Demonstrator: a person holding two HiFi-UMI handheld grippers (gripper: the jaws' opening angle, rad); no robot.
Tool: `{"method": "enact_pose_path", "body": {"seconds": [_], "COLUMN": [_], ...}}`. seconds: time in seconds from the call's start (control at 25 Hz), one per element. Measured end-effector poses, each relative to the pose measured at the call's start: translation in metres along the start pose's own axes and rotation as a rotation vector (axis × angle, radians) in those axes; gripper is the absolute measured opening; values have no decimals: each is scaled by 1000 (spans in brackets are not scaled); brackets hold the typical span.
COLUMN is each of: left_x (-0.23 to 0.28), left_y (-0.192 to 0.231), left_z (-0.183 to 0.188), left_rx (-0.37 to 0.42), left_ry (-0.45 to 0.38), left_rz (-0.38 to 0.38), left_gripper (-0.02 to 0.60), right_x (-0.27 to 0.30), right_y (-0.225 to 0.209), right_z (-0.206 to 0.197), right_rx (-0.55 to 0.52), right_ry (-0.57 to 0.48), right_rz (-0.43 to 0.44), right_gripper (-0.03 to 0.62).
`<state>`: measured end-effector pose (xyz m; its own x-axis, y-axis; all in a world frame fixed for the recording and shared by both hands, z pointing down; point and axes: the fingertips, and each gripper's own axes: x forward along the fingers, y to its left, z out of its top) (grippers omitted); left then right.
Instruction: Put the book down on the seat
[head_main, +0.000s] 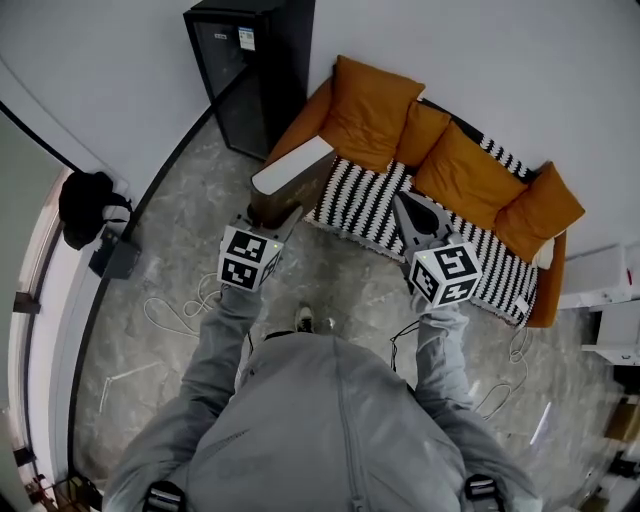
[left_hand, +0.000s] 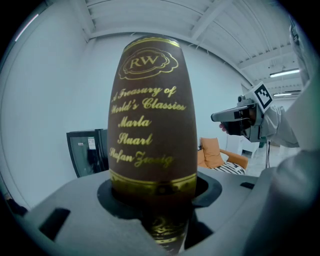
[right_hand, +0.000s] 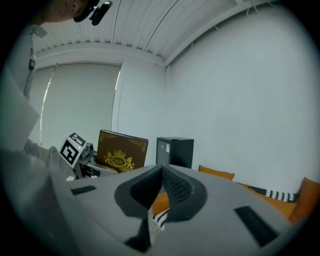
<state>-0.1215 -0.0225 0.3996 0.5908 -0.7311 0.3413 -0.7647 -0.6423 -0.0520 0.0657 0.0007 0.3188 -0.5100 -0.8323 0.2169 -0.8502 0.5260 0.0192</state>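
Note:
A brown book (head_main: 292, 172) with gold lettering and white page edges stands upright in my left gripper (head_main: 272, 218), which is shut on its lower end. In the left gripper view its spine (left_hand: 150, 120) fills the middle, wedged between the jaws of the left gripper (left_hand: 156, 202). The book hangs just before the left end of the sofa seat (head_main: 362, 200), a black-and-white striped cover. My right gripper (head_main: 402, 203) is over the seat's front edge, shut with nothing in it. From the right gripper view the book (right_hand: 121, 150) shows at the left, beyond the right gripper (right_hand: 161, 170).
Orange cushions (head_main: 372, 108) line the sofa back, with more cushions (head_main: 468, 175) to the right. A black cabinet (head_main: 250, 70) stands against the wall left of the sofa. Cables (head_main: 175, 312) lie on the grey floor near the person's feet. White shelving (head_main: 612, 300) is at the right.

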Motion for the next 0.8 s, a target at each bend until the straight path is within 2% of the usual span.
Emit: {"method": "enact_pose_path", "body": {"seconds": [0.36, 0.8], "left_x": [28, 71], "left_y": [13, 41], "left_z": [1, -9], "left_rx": [21, -4], "left_ry": [15, 66], "left_rz": [-50, -25], "left_gripper": [239, 240], "right_x": [25, 74], "right_y": [-21, -53], "right_z": [0, -9], "right_rx": [24, 27], "right_ry": [-1, 25], "right_rz": [-48, 0], "right_gripper": [29, 29]}}
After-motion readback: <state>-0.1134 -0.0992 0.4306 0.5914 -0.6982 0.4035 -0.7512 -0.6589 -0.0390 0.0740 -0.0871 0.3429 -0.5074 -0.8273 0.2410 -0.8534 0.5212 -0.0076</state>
